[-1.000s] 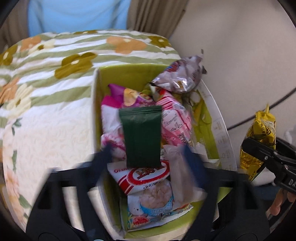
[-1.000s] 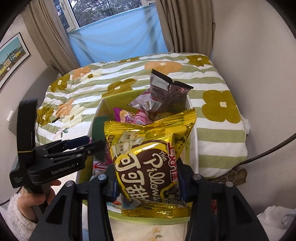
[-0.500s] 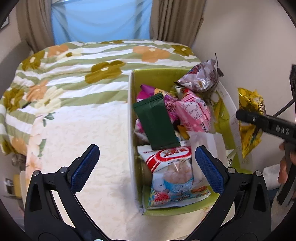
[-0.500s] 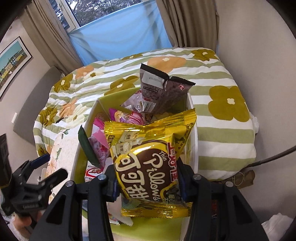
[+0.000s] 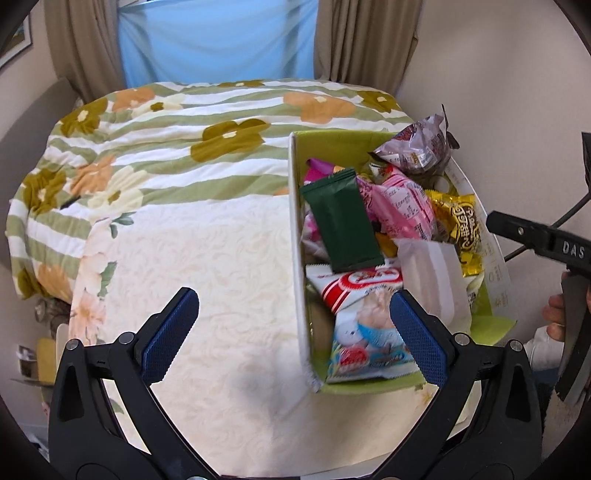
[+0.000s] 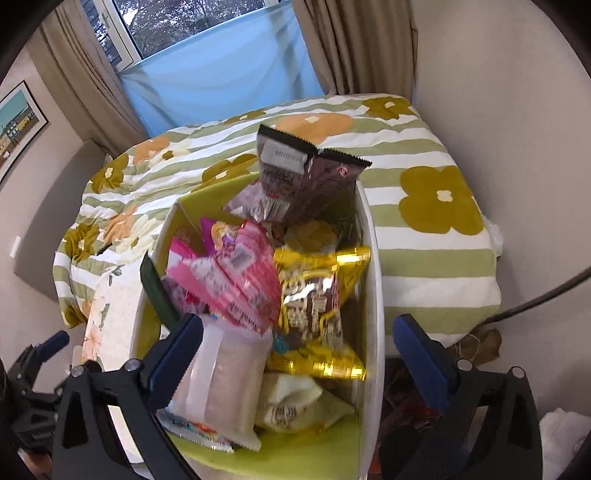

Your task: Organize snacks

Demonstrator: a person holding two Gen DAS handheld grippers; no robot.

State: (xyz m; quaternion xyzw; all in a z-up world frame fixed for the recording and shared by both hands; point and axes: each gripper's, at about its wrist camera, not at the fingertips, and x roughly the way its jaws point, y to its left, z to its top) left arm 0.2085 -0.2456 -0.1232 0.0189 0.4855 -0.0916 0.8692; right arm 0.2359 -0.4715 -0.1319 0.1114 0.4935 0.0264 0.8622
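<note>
Step in hand: drop-off. R gripper (image 6: 297, 356) jaws are opening, nothing between them; the gold bag (image 6: 314, 295) lies loose in the box (image 6: 371, 332), along its right wall, next to the pink pack (image 6: 236, 273). L gripper (image 5: 293, 332) is spread wide and empty, over the quilt (image 5: 184, 240) just left of the box.

Next, by my read: no loose snacks show outside the box, so either lift R clear or tidy the pile. The brown bag (image 6: 295, 184) at the box's far end sticks up over the rim and prob. wants pushing down.

L view only: green pack (image 5: 341, 218) face-on near the box's left wall, shrimp pack (image 5: 354, 286) under it, a person's fingers (image 5: 556, 314) on the R handle. R view only: window (image 6: 166, 26) beyond the box, cream pack (image 6: 291, 406) at the box's near end.
</note>
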